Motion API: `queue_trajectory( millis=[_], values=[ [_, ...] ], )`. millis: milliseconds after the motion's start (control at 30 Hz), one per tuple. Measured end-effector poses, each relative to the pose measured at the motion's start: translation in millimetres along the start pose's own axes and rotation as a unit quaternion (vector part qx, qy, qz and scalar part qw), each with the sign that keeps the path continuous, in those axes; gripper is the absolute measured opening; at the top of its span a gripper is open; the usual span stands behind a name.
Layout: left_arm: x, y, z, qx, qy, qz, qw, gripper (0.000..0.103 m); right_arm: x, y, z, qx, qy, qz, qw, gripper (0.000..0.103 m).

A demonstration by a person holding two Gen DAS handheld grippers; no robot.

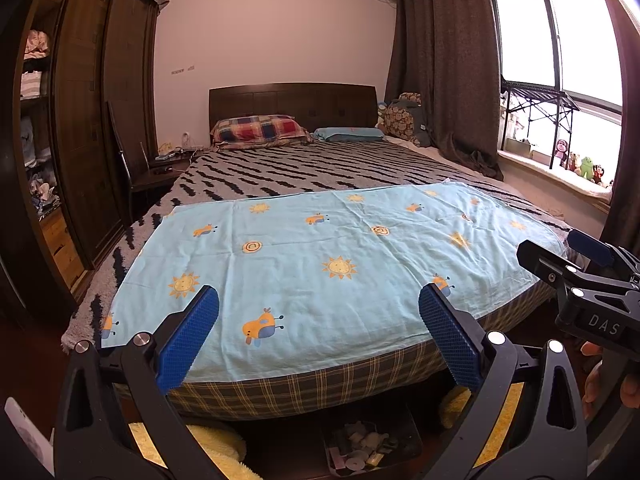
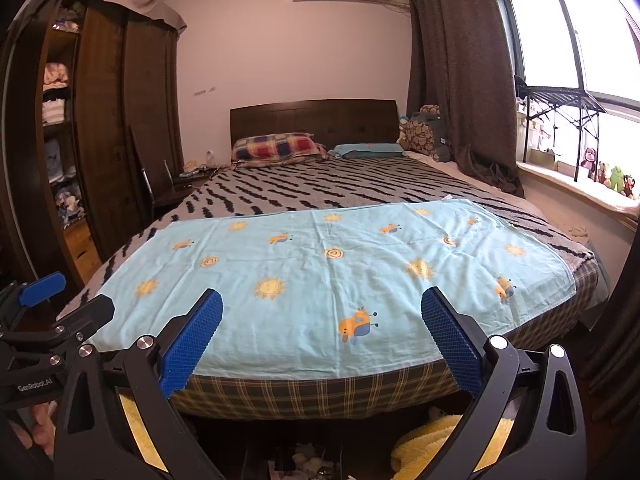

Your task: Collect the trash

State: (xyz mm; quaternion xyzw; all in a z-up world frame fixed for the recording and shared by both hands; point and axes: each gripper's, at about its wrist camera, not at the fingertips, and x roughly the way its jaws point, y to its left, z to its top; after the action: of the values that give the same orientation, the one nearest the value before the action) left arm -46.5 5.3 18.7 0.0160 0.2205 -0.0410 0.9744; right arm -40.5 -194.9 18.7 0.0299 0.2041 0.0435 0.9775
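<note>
Holding jumbled pale scraps (image 1: 364, 446), dark tray (image 1: 416, 436).

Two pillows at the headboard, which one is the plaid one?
The plaid pillow lies on the left, in red, blue and yellow checks, plumper. The other pillow, on its right toward the curtain, is plain light blue and flatter.

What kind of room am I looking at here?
A home bedroom, almost certainly: a double bed with a wooden headboard and a plaid pillow, beside a tall dark wardrobe with folded clothes on its shelves.
</note>
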Motion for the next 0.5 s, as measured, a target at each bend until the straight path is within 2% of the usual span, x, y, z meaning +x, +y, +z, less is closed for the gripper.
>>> queue_trajectory(
  millis=[500],
  values=[
    [-0.3, 1.7, 1.8, 0.002, -0.002, 0.002, 1.0, 0.095, -0.1, 0.5, -0.3, -0.001, 0.001, -0.001, 1.0, 0.1]
  ],
)
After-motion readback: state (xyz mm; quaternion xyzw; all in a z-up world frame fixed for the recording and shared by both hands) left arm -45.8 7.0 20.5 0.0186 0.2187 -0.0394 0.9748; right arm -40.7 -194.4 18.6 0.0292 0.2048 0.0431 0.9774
